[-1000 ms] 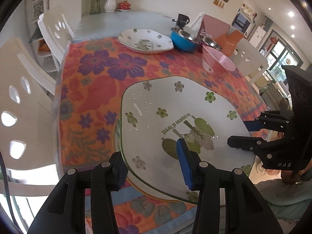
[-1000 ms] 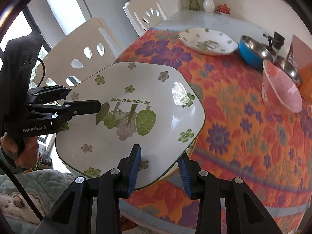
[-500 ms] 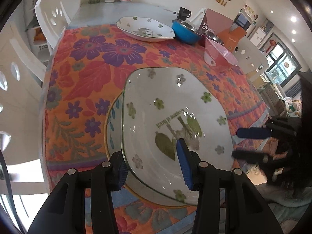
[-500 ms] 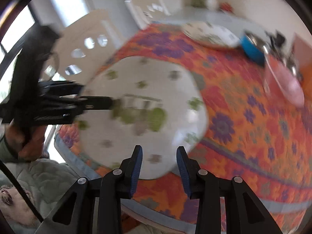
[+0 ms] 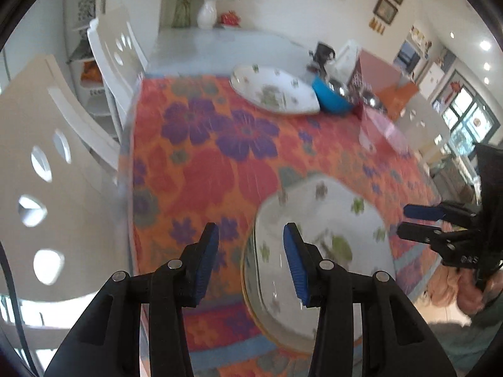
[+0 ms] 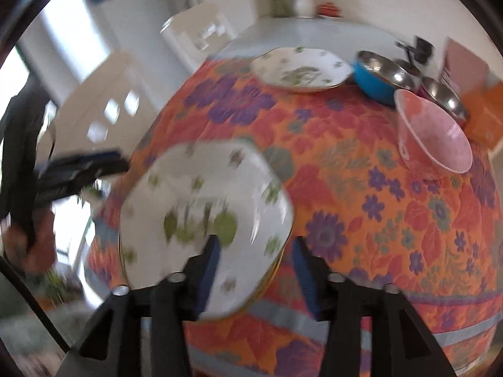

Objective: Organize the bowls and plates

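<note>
So the big flowered plate (image 5: 320,251) sits flat on the orange floral tablecloth (image 5: 204,163), right at the near edge of the table, and it looks stacked on another plate: there's a yellowish rim peeking out under it in both views. Everything's pretty motion-blurred, so don't ask me to read the print on it.

Left gripper (image 5: 248,260) is off to the plate's left side. Its jaws stand apart with nothing pinched; the left blue pad is over bare cloth, and the right pad overlaps the plate's left rim in the picture, though I can't tell if it touches. Right gripper (image 6: 254,270) is at the plate's near-right corner and its jaws have just been opening. The corner of the plate sits in the gap, but the pads aren't pressing on it, so it's let go.

Going by that plate as the landmark: a second flowered plate (image 6: 301,69) is at the far end of the cloth, well apart. Just beside that one is a blue bowl (image 6: 377,78) with a steel inside, another steel bowl (image 6: 443,97) behind it, and a pink bowl (image 6: 433,135) tilted, closer to us on the right. White chairs (image 5: 47,169) stand along the table's left side.
</note>
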Demonstrator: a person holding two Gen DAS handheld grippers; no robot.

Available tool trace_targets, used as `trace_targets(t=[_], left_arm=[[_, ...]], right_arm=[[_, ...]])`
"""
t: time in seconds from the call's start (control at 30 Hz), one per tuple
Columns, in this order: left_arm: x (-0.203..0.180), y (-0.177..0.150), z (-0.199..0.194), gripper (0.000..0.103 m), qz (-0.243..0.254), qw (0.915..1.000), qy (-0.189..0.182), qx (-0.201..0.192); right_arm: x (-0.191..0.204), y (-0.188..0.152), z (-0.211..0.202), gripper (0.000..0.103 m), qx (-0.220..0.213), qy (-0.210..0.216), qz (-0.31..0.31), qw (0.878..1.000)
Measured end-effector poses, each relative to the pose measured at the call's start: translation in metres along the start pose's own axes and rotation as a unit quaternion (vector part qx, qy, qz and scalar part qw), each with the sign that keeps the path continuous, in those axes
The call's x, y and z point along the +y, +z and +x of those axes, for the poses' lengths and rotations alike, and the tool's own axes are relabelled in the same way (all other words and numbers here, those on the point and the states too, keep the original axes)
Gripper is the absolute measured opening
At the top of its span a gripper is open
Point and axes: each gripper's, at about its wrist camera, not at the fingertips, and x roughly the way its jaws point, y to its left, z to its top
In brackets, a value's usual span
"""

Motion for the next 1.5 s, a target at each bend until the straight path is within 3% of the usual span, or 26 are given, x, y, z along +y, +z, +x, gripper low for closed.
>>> trace_targets(t=[0.13, 0.23, 0.27, 0.33, 0.37, 0.4, 0.47, 0.57, 0.7, 0.77, 0.87, 0.93, 1.07, 1.13, 1.2, 1.37, 1.5], left_arm=[[-0.009, 0.032, -0.009, 0.040, -0.011, 0.9991, -0.022, -0.033], [-0.025, 0.062, -0.023, 0.044, 0.006, 0.9967, -0.039, -0.071], [-0.030, 0.073, -0.030, 0.047, 0.011, 0.9953, -0.044, -0.086], [-0.037, 0.093, -0.041, 0.069, 0.017, 0.9920, -0.042, -0.118], [-0.038, 0.103, -0.046, 0.075, 0.015, 0.9903, -0.042, -0.132], [-0.039, 0.114, -0.049, 0.079, 0.014, 0.9886, -0.048, -0.142], [-0.040, 0.133, -0.050, 0.081, 0.013, 0.9875, -0.059, -0.145], [-0.035, 0.159, -0.041, 0.081, -0.002, 0.9886, -0.058, -0.139], [-0.023, 0.180, -0.010, 0.081, -0.011, 0.9925, -0.049, -0.112], [-0.017, 0.187, 0.010, 0.081, -0.022, 0.9944, -0.048, -0.092], [-0.008, 0.197, 0.055, 0.081, -0.028, 0.9977, -0.040, -0.047], [-0.002, 0.198, 0.081, 0.081, -0.034, 0.9983, -0.040, -0.023], [0.018, 0.203, 0.137, 0.076, -0.074, 0.9953, -0.059, 0.016], [0.025, 0.208, 0.161, 0.053, -0.079, 0.9948, -0.058, 0.029], [0.032, 0.214, 0.186, 0.044, -0.082, 0.9938, -0.056, 0.050], [0.040, 0.222, 0.221, 0.041, -0.081, 0.9927, -0.060, 0.068], [0.040, 0.227, 0.243, 0.041, -0.073, 0.9927, -0.053, 0.080]], right_arm=[[-0.014, 0.032, -0.003, 0.050, -0.017, 0.028, 0.075, 0.997], [-0.021, 0.051, -0.022, 0.051, -0.038, 0.038, 0.094, 0.994], [-0.024, 0.058, -0.030, 0.054, -0.047, 0.036, 0.095, 0.994], [-0.029, 0.077, -0.049, 0.061, -0.081, 0.029, 0.102, 0.991], [-0.032, 0.084, -0.058, 0.070, -0.098, 0.027, 0.107, 0.989], [-0.035, 0.091, -0.065, 0.078, -0.116, 0.028, 0.114, 0.986], [-0.040, 0.105, -0.078, 0.085, -0.156, 0.035, 0.131, 0.978], [-0.047, 0.123, -0.075, 0.088, -0.182, 0.032, 0.158, 0.970], [-0.053, 0.148, -0.042, 0.088, -0.155, 0.001, 0.178, 0.972], [-0.062, 0.158, -0.016, 0.088, -0.120, -0.015, 0.196, 0.973], [-0.079, 0.177, 0.033, 0.088, -0.028, 0.024, 0.224, 0.974], [-0.086, 0.184, 0.058, 0.088, 0.005, 0.023, 0.229, 0.973], [-0.094, 0.192, 0.088, 0.088, 0.016, -0.032, 0.219, 0.975], [-0.100, 0.196, 0.100, 0.083, 0.013, -0.050, 0.218, 0.974], [-0.104, 0.198, 0.111, 0.078, 0.013, -0.049, 0.213, 0.976], [-0.116, 0.202, 0.138, 0.075, 0.021, -0.069, 0.210, 0.975], [-0.123, 0.204, 0.149, 0.066, 0.012, -0.066, 0.205, 0.976]])
